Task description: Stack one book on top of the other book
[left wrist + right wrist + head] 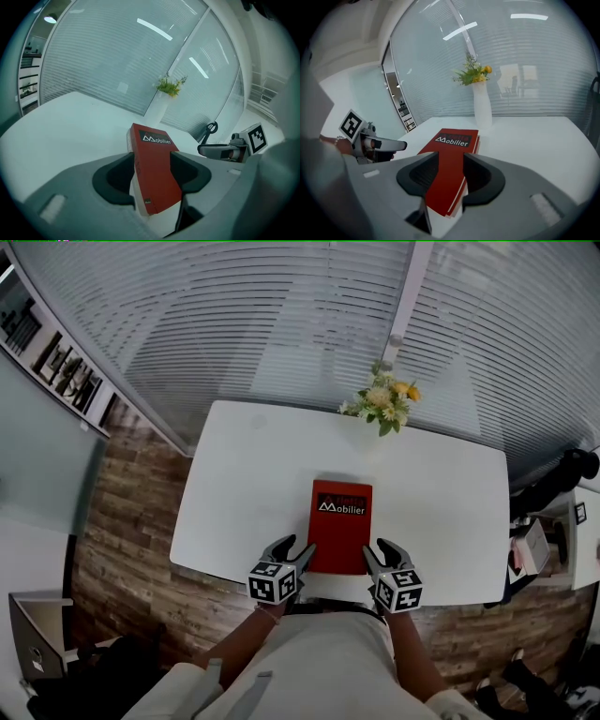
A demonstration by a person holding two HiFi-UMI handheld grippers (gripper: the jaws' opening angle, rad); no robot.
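A red book with white lettering lies lengthwise near the front edge of the white table. My left gripper is shut on its near left corner, and the book stands tilted between the jaws with both pads against it. My right gripper is shut on the near right corner. There the red cover runs between the pads, with layered red and white edges under it. I cannot tell whether a second book lies beneath.
A white vase of yellow flowers stands at the table's far edge, straight behind the book. A glass wall with blinds closes the back. Wooden floor surrounds the table, with dark objects at the right.
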